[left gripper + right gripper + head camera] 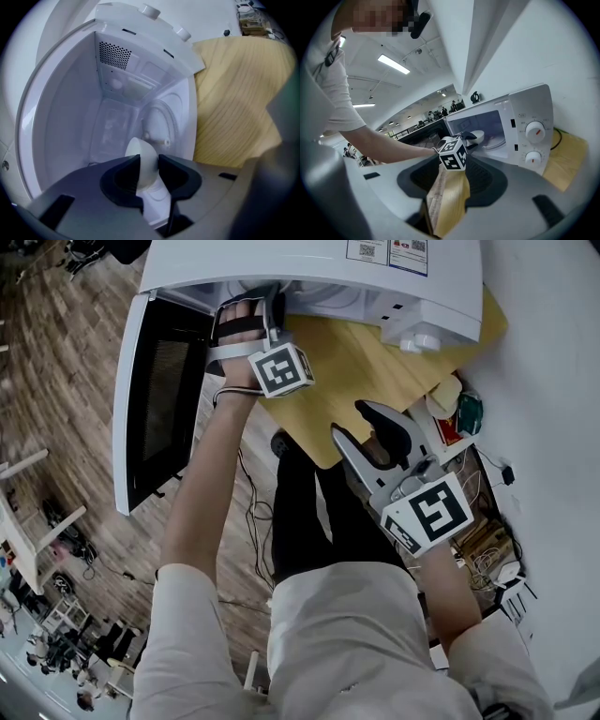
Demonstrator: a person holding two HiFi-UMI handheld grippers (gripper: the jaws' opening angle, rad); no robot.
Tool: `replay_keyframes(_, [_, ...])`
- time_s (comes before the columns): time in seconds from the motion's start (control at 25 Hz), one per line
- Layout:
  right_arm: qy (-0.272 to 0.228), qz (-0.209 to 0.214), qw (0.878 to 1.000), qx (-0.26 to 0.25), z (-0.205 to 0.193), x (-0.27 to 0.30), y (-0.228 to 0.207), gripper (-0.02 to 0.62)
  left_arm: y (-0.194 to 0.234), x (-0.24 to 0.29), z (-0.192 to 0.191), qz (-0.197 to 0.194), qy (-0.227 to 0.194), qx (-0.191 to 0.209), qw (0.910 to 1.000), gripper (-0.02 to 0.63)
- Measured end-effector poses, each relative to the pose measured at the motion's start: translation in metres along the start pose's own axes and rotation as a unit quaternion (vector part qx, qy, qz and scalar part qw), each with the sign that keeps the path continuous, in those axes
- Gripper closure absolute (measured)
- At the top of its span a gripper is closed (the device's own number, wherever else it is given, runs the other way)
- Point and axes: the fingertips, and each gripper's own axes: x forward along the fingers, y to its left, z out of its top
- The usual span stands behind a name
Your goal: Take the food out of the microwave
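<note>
From the head view, the white microwave [319, 268] stands at the far end of the wooden table [356, 352], with its door [141, 399] swung wide open to the left. The left gripper [246, 315] reaches into the open cavity, so its fingertips are lost from sight there. The right gripper [349, 418] hangs at the near edge of the table, well apart from the microwave, and its two fingers are spread with nothing between them.

In the left gripper view, the camera looks into the pale cavity, with vent holes [115, 55] on the back wall and the glass turntable [161, 119] beyond. The jaws are part-way closed on the rim of a white bowl [143, 159], one pad on each side of the thin wall and both seemingly touching it. The bowl is inside the microwave. What it holds cannot be made out from this angle.

In the right gripper view, this gripper's jaws stand wide apart and grip nothing; only the table's edge shows through the gap. Beyond them is the microwave front with its two dials [535, 131], to the right of the cavity. The left gripper's marker cube [453, 154] sits at the cavity mouth, and the bowl is just behind it on the turntable.
</note>
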Motion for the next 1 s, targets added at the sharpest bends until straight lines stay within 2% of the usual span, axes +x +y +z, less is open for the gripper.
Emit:
replay_keyframes(0.48, [-0.011,-0.016,1.0,-0.011,0.017,-0.012,0.008,0.439,0.0,-0.035,0.013,0.001,-0.024,0.008,0.9997,0.491])
replay_keyframes(0.88, [-0.032,-0.042,0.998,-0.016,0.028,-0.025,0.036,0.444,0.005,-0.099,0.018,-0.006,-0.053,0.011,0.9985,0.492])
replay_keyframes(1.0, [-0.043,-0.055,0.997,-0.019,0.033,-0.034,0.05,0.465,0.005,-0.124,0.021,-0.008,-0.065,0.009,0.9978,0.492])
